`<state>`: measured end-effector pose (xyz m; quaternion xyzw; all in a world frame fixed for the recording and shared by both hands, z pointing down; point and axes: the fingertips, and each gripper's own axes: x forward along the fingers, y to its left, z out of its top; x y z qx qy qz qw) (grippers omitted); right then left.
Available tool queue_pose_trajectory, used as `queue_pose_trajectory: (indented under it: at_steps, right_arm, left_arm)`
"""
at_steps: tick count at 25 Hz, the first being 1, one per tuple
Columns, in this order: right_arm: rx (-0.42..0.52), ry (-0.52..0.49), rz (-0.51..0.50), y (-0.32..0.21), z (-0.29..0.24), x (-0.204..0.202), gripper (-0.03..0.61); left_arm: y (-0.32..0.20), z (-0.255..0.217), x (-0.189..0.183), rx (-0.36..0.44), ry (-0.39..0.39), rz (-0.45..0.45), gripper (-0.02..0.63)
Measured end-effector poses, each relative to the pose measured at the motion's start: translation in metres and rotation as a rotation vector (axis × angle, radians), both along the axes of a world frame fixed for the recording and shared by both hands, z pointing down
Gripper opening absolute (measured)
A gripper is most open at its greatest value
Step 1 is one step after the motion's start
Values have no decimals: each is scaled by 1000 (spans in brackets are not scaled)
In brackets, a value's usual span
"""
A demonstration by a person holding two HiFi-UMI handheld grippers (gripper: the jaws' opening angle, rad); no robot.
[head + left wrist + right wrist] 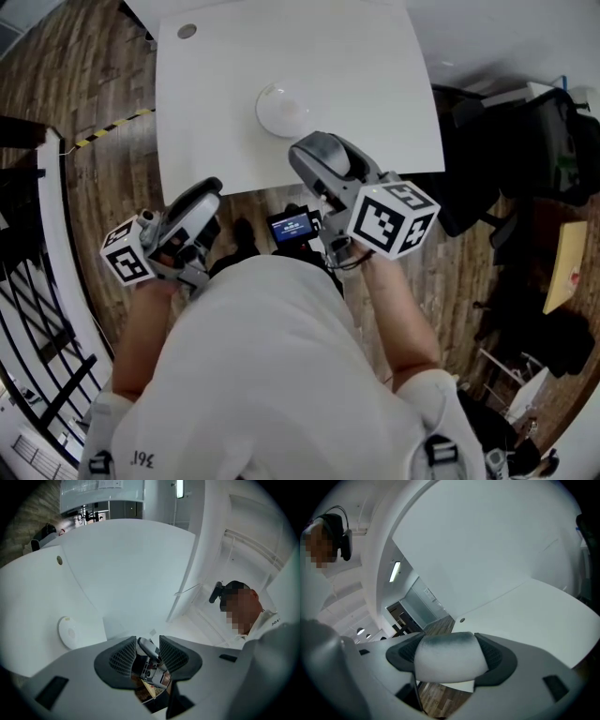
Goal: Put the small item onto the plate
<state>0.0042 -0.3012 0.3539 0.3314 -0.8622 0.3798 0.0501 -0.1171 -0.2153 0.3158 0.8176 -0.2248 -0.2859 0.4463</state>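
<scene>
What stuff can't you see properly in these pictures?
Small item: right gripper view, blurry white-grey lump pinched in the jaws; what it is, cannot tell.
Same item, head view: hidden under the right gripper.
Plate: left gripper view, lower edge hidden behind the left gripper.
Table: head view, far side cut off by the top edge.

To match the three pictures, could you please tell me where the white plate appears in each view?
Head view: the white plate lies upper centre, on the white table.
Left gripper view: the plate sits lower left, left of the jaws.
Right gripper view: not in it.
Shared landmark: the small round hole in the table, also seen upper left in the left gripper view and at centre in the right gripper view.
</scene>
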Motion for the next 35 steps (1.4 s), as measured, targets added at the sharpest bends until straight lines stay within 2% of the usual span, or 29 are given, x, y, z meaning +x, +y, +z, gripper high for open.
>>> queue_pose_trajectory:
  at_steps: [8, 15, 25, 35]
  right_arm:
    - [-21, 21, -24, -15, 15, 5, 318]
    - [-15, 89, -57, -26, 36, 3, 318]
    - [-28, 209, -102, -47, 85, -3, 318]
    - [9, 372, -166, -82, 130, -11, 318]
  left_arm:
    - [-15, 7, 9, -15, -25, -19, 138]
    - [-24, 21, 16, -48, -38, -13, 138]
    - [-36, 39, 21, -83, -76, -8, 138]
    - [-55, 64, 27, -129, -110, 0, 138]
